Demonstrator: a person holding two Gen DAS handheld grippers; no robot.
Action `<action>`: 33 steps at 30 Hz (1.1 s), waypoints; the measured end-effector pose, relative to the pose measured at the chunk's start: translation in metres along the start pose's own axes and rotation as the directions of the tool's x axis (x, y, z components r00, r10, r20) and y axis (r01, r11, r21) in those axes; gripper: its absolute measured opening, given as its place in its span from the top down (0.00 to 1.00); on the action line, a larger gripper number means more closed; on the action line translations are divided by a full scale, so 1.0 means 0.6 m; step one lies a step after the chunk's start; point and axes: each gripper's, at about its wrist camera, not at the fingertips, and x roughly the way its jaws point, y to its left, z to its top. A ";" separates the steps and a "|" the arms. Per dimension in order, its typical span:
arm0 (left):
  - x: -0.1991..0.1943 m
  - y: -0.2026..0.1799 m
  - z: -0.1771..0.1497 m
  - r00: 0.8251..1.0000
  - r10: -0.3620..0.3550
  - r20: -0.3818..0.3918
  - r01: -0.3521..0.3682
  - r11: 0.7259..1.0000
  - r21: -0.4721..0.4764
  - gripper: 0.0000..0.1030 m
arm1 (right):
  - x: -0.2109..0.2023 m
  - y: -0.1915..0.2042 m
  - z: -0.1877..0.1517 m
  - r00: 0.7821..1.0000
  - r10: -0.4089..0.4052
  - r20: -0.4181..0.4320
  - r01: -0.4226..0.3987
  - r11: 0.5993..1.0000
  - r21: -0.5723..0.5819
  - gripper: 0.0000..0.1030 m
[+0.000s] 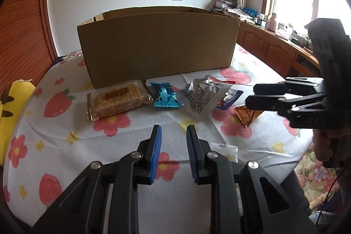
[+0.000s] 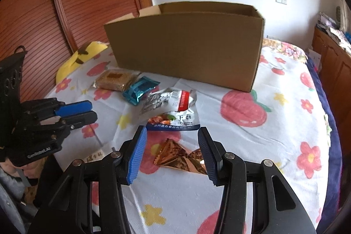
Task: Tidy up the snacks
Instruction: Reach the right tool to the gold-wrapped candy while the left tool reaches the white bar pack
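Snacks lie loose on the bed, centre frame, before the cardboard box (image 2: 186, 43). Right tongs (image 2: 172, 152) spread, empty, around the gold wrapper (image 2: 177, 157); left tongs (image 1: 173, 150) narrowly parted, empty. Risk: crinkled foil slips from the closing pads.

Little can be read from my two cameras. On the white snack bag (image 2: 175, 112) just ahead of my right hand-held gripper (image 2: 173, 152), I make out large dark Chinese characters that look like 干香, and a blue band beneath carries a line of small white Chinese print, too fine for me to spell out with confidence. Its red label is illegible. The small white packet (image 2: 96, 155) to the left of that gripper shows green characters I cannot decipher. The body of my left hand-held gripper (image 2: 75, 113) bears a white logo, blurred.
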 end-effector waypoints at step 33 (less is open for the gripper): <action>0.004 -0.080 -0.041 0.985 -0.123 -0.121 0.130 0.990 0.053 0.63 | 0.017 -0.010 -0.061 0.992 -0.125 0.014 0.125 0.992 -0.005 0.57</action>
